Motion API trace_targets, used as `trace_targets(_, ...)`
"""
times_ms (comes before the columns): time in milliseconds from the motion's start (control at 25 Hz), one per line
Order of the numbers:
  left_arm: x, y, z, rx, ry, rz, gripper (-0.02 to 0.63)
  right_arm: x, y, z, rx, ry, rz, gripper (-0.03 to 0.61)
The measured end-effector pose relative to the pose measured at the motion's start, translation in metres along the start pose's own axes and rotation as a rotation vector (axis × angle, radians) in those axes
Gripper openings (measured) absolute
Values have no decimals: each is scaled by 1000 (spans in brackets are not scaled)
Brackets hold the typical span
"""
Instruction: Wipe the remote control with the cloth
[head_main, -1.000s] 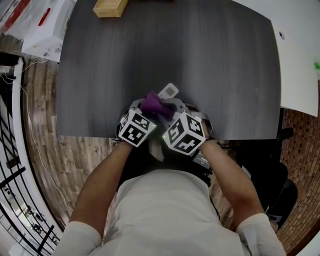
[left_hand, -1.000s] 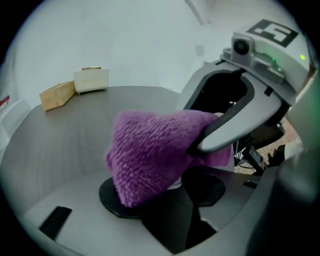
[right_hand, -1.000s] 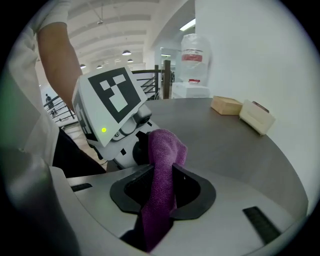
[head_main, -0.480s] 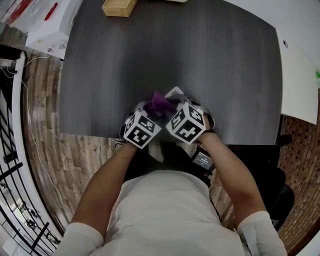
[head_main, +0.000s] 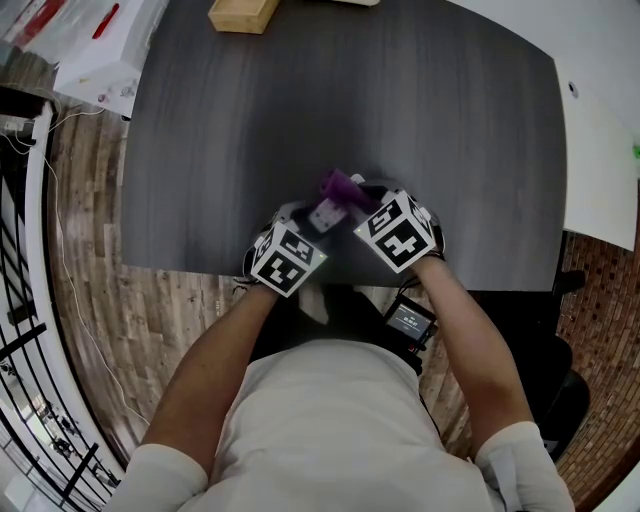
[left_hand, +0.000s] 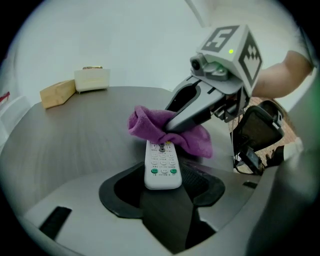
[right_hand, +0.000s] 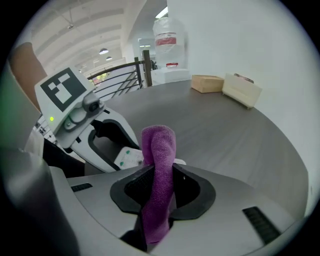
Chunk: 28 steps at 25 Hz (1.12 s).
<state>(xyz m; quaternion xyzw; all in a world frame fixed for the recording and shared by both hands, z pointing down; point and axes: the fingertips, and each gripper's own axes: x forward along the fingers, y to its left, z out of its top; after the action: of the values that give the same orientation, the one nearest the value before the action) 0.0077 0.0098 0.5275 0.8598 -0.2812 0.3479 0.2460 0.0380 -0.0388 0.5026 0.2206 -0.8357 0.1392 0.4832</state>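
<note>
Wiping seems partway: left hand-held gripper (left_hand: 160, 186) is holding the white plastic remote control (left_hand: 162, 165), right hand-held gripper (right_hand: 160, 192) is pressing its pinched purple cloth (right_hand: 159, 150) on top.

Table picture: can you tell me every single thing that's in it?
Table: one, dark grey, in the middle.
Remote: one, white, near the table's front edge, in the left claw.
Cloth: one, purple, in the right claw, on the remote's far end.
Wooden block: one, tan, at the table's far edge.
Box: one, cream, beside the block.
Second table: one, white, to the right.
Railing: one, black, off to the left.
Floor: one, wood pattern, around the table.
Left claw: one, grey, shut on the remote.
Right claw: one, grey, shut on the cloth.
Arms: two, white sleeves, at the bottom.
</note>
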Motion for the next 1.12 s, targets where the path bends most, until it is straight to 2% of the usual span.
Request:
trace_targets(320, -1, 3, -1, 3, 7, -1, 230, -16, -67, -43, 104, 86, -192, 95)
trace_targets(440, -1, 1, -1, 10, 19, -4, 230, -28, -72, -49, 156, 62, -208, 95)
trace_targets(560, -1, -1, -1, 47, 35, -15, 230, -37, -65, -37, 136, 17, -203, 95)
trace_targets(720, -5, -8, -8, 125, 55, -1, 243, -44, -35, -10, 90, -70, -155, 95)
trace_targets(880, -7, -7, -14, 130, 61, 16, 253, -41, 18, 22, 12, -155, -20, 95)
trace_targets(1000, -7, -3, -14, 143, 67, 27, 253, -25, 61, 27, -26, -142, 111, 95)
trace_targets(1120, -6, -3, -15, 190, 84, 33, 252, -2, 79, 12, -5, -79, 185, 95)
